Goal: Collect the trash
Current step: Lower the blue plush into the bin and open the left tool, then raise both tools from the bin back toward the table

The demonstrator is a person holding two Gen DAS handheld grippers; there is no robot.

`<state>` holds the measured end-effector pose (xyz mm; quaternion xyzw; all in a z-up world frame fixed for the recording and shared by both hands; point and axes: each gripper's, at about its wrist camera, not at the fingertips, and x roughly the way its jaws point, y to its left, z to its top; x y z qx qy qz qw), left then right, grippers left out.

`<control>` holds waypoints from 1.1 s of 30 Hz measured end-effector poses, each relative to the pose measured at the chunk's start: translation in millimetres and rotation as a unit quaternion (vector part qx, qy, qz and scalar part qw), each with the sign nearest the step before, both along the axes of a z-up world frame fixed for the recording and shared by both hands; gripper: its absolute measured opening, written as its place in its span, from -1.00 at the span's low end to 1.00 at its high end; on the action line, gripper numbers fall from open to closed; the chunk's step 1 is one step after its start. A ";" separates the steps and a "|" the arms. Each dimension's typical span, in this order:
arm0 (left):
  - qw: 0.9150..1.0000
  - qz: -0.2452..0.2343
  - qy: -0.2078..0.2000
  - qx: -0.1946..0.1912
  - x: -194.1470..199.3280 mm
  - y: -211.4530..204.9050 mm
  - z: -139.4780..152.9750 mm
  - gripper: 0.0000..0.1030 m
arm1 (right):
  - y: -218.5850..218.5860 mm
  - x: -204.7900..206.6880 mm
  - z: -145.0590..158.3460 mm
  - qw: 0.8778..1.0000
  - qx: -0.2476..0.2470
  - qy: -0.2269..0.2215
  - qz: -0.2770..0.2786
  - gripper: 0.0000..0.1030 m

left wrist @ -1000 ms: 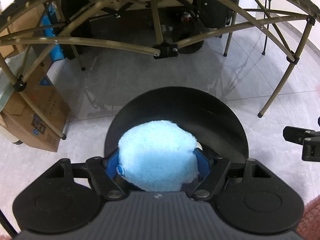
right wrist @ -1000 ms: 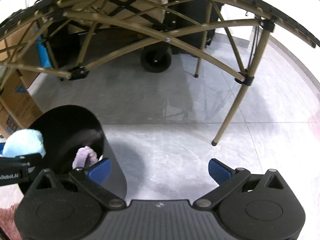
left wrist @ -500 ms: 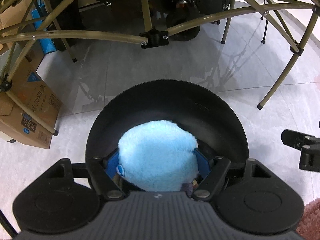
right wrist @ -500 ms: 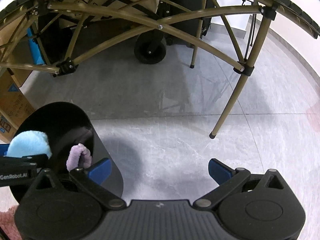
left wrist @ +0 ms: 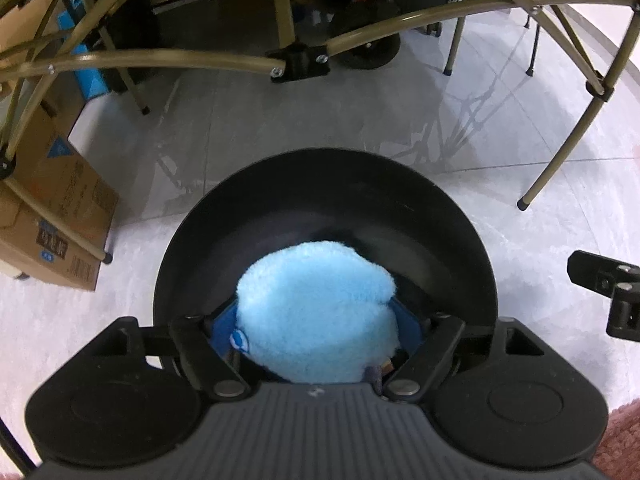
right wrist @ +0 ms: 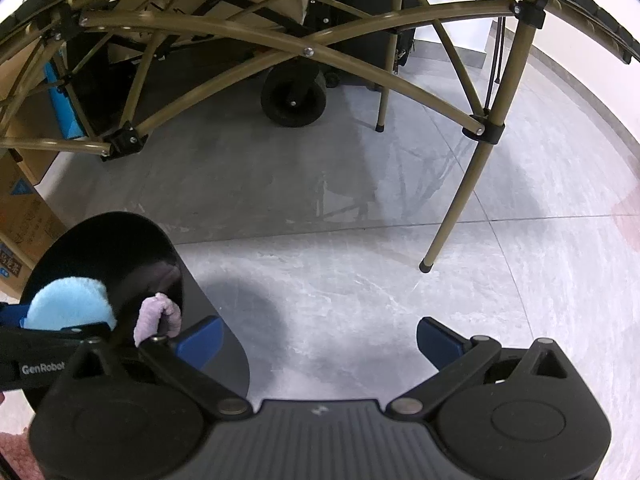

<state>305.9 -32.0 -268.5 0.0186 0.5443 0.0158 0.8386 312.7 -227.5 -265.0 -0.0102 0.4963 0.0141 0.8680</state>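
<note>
Blue plush (left wrist: 316, 312) sits between just-widening left jaws over black bin (left wrist: 324, 184); right jaws released.

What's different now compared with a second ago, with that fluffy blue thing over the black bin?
The left gripper has come in lower over the black bin, whose mouth now looks larger, and its jaws have just been opening, with the blue fluffy toy between them, over the bin. The right gripper stayed open and empty over the floor, and the purple fluffy piece stayed in the bin.
</note>
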 end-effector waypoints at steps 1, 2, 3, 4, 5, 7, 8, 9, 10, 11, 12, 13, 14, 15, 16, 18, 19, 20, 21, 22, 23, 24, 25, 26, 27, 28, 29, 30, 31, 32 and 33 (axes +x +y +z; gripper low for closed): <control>1.000 0.004 0.002 -0.004 0.6 0.8 -0.1 0.75 | 0.1 0.0 0.0 1.000 0.000 0.000 0.000 1.00; 1.000 0.007 0.004 -0.007 0.9 2.2 0.0 0.91 | 0.0 0.3 0.1 1.000 0.000 0.000 -0.001 1.00; 1.000 0.009 0.005 -0.008 1.1 3.1 0.1 1.00 | 0.0 0.4 0.1 1.000 -0.001 -0.001 -0.001 1.00; 1.000 0.009 0.006 -0.009 0.3 3.4 0.9 1.00 | 0.1 0.7 0.1 1.000 -0.001 -0.001 -0.001 1.00; 1.000 0.007 0.008 -0.012 0.2 3.6 1.2 1.00 | 0.5 1.1 0.0 1.000 -0.001 -0.001 -0.001 1.00; 1.000 0.004 0.010 -0.019 -1.0 3.7 1.5 1.00 | 0.4 1.2 -0.2 1.000 0.000 0.000 0.001 1.00; 1.000 0.003 0.011 -0.021 -1.9 4.1 1.8 1.00 | 0.7 1.1 -0.4 1.000 0.000 0.000 0.002 1.00; 1.000 0.003 0.011 -0.021 -2.3 4.3 1.8 1.00 | 1.3 1.4 -0.5 1.000 0.000 0.000 0.002 1.00; 1.000 0.003 0.011 -0.020 -2.6 4.7 1.7 1.00 | 1.7 1.7 -0.8 1.000 0.000 0.001 0.003 1.00; 1.000 0.004 0.012 -0.018 -2.5 5.2 1.7 1.00 | 2.2 1.9 -1.0 1.000 0.000 0.001 0.004 1.00; 1.000 0.005 0.014 -0.016 -2.1 5.3 1.5 1.00 | 2.6 1.8 -1.2 1.000 0.000 0.001 0.005 1.00; 1.000 0.006 0.016 -0.013 -1.7 4.9 1.0 1.00 | 2.7 2.1 -1.4 1.000 0.000 0.001 0.005 1.00; 1.000 0.007 0.017 -0.012 -1.6 4.5 0.6 1.00 | 2.9 2.4 -1.7 1.000 0.000 0.001 0.005 1.00; 1.000 0.008 0.018 -0.013 -1.7 5.1 0.3 1.00 | 2.9 2.0 -1.6 1.000 0.000 0.001 0.005 1.00; 1.000 0.008 0.018 -0.014 -1.7 5.5 0.2 1.00 | 3.7 1.9 -2.0 1.000 0.000 0.001 0.005 1.00; 1.000 0.008 0.018 -0.014 -1.6 6.0 0.5 1.00 | 4.5 1.9 -2.7 1.000 0.000 0.002 0.006 1.00; 1.000 0.008 0.018 -0.014 -1.8 6.4 0.4 1.00 | 5.1 1.9 -2.9 1.000 0.000 0.003 0.007 1.00; 1.000 0.008 0.018 -0.014 -1.7 6.4 0.4 1.00 | 5.4 2.0 -3.1 1.000 0.000 0.003 0.007 1.00; 1.000 0.009 0.018 -0.013 -1.8 6.3 0.4 1.00 | 4.8 2.3 -3.4 1.000 0.000 0.003 0.008 1.00; 1.000 0.009 0.018 -0.011 -1.8 6.1 0.5 1.00 | 5.1 2.3 -3.4 1.000 0.000 0.003 0.008 1.00; 1.000 0.009 0.018 -0.009 -1.7 5.8 0.8 1.00 | 5.0 2.5 -3.6 1.000 0.001 0.004 0.008 1.00; 1.000 0.009 0.018 -0.008 -1.8 5.9 0.7 1.00 | 5.0 2.5 -3.5 1.000 0.000 0.004 0.008 1.00; 1.000 0.009 0.019 -0.008 -1.9 5.9 0.8 1.00 | 5.3 2.5 -3.7 1.000 0.000 0.004 0.008 1.00; 1.000 0.010 0.019 -0.009 -1.7 6.0 0.9 1.00 | 5.2 2.5 -3.5 1.000 0.000 0.004 0.008 1.00; 1.000 0.010 0.020 -0.008 -1.7 6.1 1.3 1.00 | 5.3 2.4 -3.4 1.000 0.001 0.004 0.008 1.00; 1.000 0.011 0.019 -0.007 -1.7 6.3 1.6 1.00 | 5.2 2.5 -3.6 1.000 0.001 0.003 0.008 1.00; 1.000 0.011 0.019 -0.005 -1.8 6.4 2.1 1.00 | 5.6 2.2 -3.8 1.000 0.001 0.003 0.008 1.00; 1.000 0.012 0.018 -0.004 -2.0 6.5 2.8 1.00 | 5.8 2.1 -3.9 1.000 0.001 0.003 0.008 1.00; 1.000 0.012 0.017 -0.003 -2.0 6.8 3.0 1.00 | 5.7 2.1 -3.9 1.000 0.001 0.003 0.008 1.00; 1.000 0.013 0.016 -0.002 -2.1 7.1 3.8 1.00 | 6.1 1.9 -3.9 1.000 0.002 0.003 0.008 1.00; 1.000 0.013 0.016 -0.002 -2.3 7.6 4.5 1.00 | 6.0 1.9 -4.0 1.000 0.002 0.003 0.008 1.00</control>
